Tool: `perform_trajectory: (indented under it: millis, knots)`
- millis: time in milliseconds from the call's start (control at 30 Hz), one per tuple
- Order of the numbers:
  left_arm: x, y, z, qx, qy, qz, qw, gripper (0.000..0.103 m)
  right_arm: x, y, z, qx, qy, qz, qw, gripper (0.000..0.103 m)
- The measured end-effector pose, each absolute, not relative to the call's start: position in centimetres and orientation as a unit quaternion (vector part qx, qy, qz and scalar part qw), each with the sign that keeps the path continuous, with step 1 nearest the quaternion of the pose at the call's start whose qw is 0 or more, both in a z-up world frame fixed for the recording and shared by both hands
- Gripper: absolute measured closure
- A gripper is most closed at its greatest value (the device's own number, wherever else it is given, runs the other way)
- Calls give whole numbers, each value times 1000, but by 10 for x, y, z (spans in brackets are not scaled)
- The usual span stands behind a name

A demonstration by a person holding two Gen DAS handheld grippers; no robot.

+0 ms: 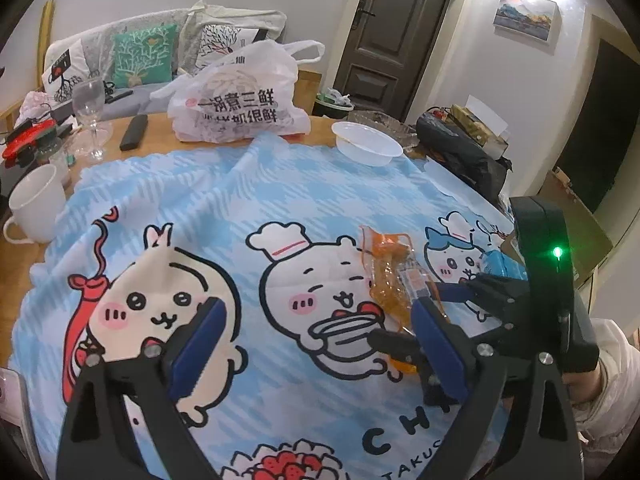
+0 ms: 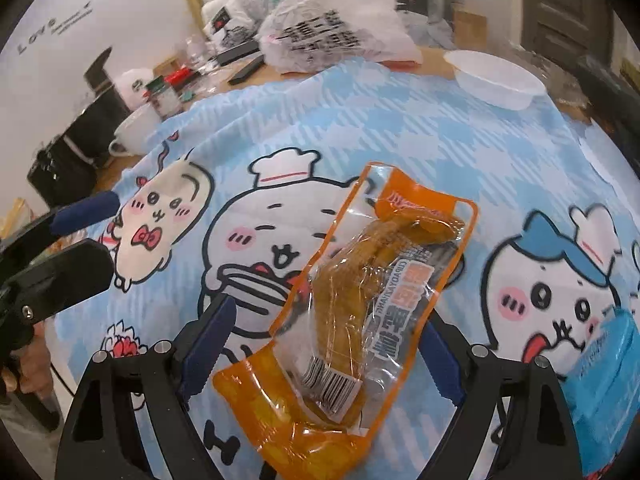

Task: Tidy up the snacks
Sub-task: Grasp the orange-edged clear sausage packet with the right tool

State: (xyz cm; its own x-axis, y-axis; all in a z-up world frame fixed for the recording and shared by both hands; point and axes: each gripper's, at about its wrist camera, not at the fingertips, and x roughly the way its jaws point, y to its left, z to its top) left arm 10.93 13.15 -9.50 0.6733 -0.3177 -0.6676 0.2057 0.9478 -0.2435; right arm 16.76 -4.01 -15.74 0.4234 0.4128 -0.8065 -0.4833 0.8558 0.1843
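Observation:
An orange snack packet [image 2: 360,304] with a barcode lies on the blue cartoon tablecloth [image 2: 400,120]. My right gripper [image 2: 324,332] is open, its blue-padded fingers on either side of the packet's near end, apart from it. In the left wrist view the same packet [image 1: 392,276] lies to the right, with the right gripper [image 1: 416,316] around it. My left gripper [image 1: 316,332] is open and empty above the cloth. A blue snack packet [image 2: 612,364] lies at the right edge; it also shows in the left wrist view [image 1: 500,264].
A white plastic bag [image 1: 240,96] with print stands at the back. A white bowl [image 1: 366,142], a wine glass [image 1: 90,116], a remote [image 1: 134,132] and a white mug [image 1: 36,204] sit around the cloth. A dark bag [image 1: 464,148] lies at the right.

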Motion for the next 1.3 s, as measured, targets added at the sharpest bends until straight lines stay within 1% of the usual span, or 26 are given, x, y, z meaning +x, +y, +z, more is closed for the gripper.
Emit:
perform_trajectory:
  millis: [233, 433, 600, 633, 667, 800, 833, 867, 967, 1167, 1200, 1233, 1300]
  knots:
    - [111, 128, -103, -130, 402, -203, 883, 11, 150, -40, -162, -162, 443, 247, 847, 20]
    - [113, 116, -104, -119, 407, -213, 880, 11, 147, -73, -158, -156, 458, 232, 844, 20]
    - [116, 113, -106, -123, 410, -216, 878, 11, 153, -75, -154, -158, 453, 293, 827, 22]
    - [117, 113, -106, -123, 410, -216, 878, 11, 156, -74, -155, -159, 457, 292, 825, 25]
    - [117, 112, -106, -122, 410, -216, 878, 11, 159, -73, -156, -157, 467, 291, 820, 33]
    - [119, 111, -107, -124, 411, -214, 877, 11, 156, -68, -157, -172, 463, 294, 818, 36]
    - [119, 110, -107, -124, 412, -213, 877, 11, 153, -67, -156, -179, 457, 292, 821, 38]
    - [119, 110, -106, -123, 412, -214, 877, 11, 151, -66, -155, -181, 453, 290, 823, 43]
    - [118, 107, -106, -122, 412, -216, 877, 11, 145, -66, -145, -180, 438, 298, 829, 53]
    - [114, 100, -101, -120, 409, -223, 877, 11, 129, -68, -129, -173, 421, 314, 833, 56]
    - [113, 99, -101, -121, 408, -224, 877, 11, 124, -68, -125, -172, 417, 318, 834, 57]
    - [112, 98, -99, -122, 407, -226, 877, 11, 121, -68, -121, -169, 413, 322, 835, 64]
    - [109, 96, -97, -123, 405, -226, 877, 11, 114, -68, -112, -165, 405, 328, 838, 64]
